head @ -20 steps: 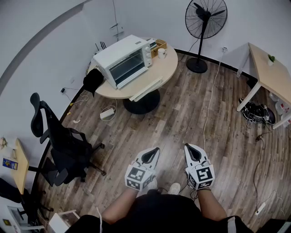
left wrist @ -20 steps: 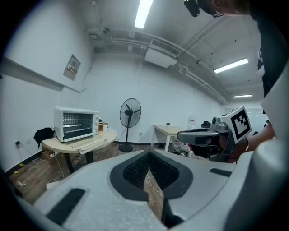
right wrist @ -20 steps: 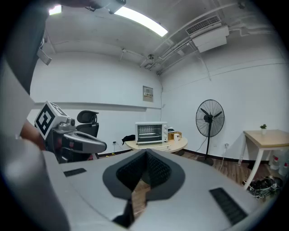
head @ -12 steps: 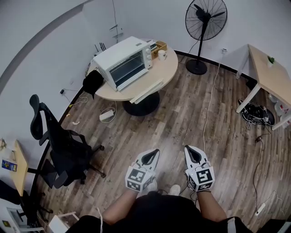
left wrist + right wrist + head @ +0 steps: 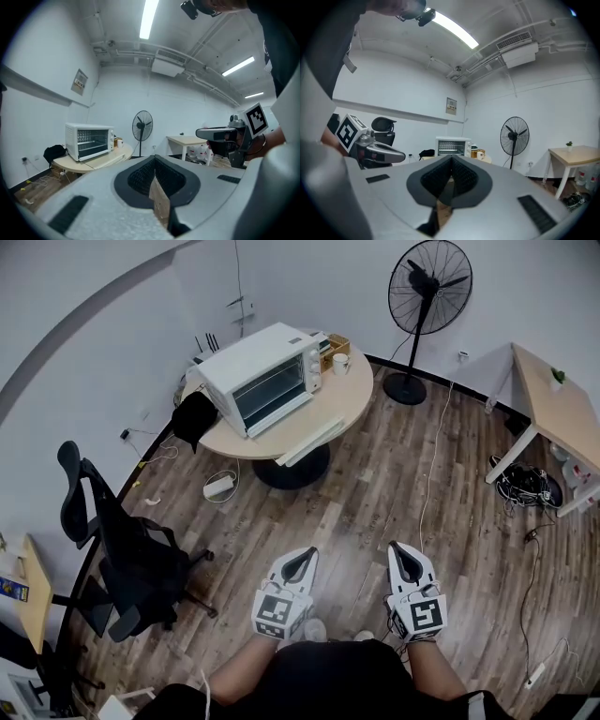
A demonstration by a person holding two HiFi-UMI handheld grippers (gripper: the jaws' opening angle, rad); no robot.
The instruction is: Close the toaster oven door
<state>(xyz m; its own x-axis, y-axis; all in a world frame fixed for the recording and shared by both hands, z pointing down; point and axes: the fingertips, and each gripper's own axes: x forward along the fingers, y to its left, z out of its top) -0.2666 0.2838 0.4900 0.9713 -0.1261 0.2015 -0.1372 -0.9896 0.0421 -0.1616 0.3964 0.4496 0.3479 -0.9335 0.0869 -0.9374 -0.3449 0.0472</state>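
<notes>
The white toaster oven (image 5: 258, 376) stands on a round wooden table (image 5: 349, 395) across the room, its glass front facing me. It also shows small in the left gripper view (image 5: 89, 140) and the right gripper view (image 5: 453, 146). From here I cannot tell whether its door is open. My left gripper (image 5: 302, 557) and right gripper (image 5: 400, 550) hang low in front of my body, far from the oven. Both are shut with nothing between the jaws. In the left gripper view the shut pads (image 5: 140, 176) meet along one seam.
A pale flat slab (image 5: 314, 437) lies at the table's near edge. A mug (image 5: 340, 362) and a black bag (image 5: 194, 413) sit beside the oven. A standing fan (image 5: 427, 296), a black office chair (image 5: 112, 540), a wooden desk (image 5: 553, 390) and floor cables (image 5: 525, 479) ring the wood floor.
The head view has shifted a little, so the table and oven sit slightly lower and further right. Both grippers stay shut near my body, now a bit further apart.
</notes>
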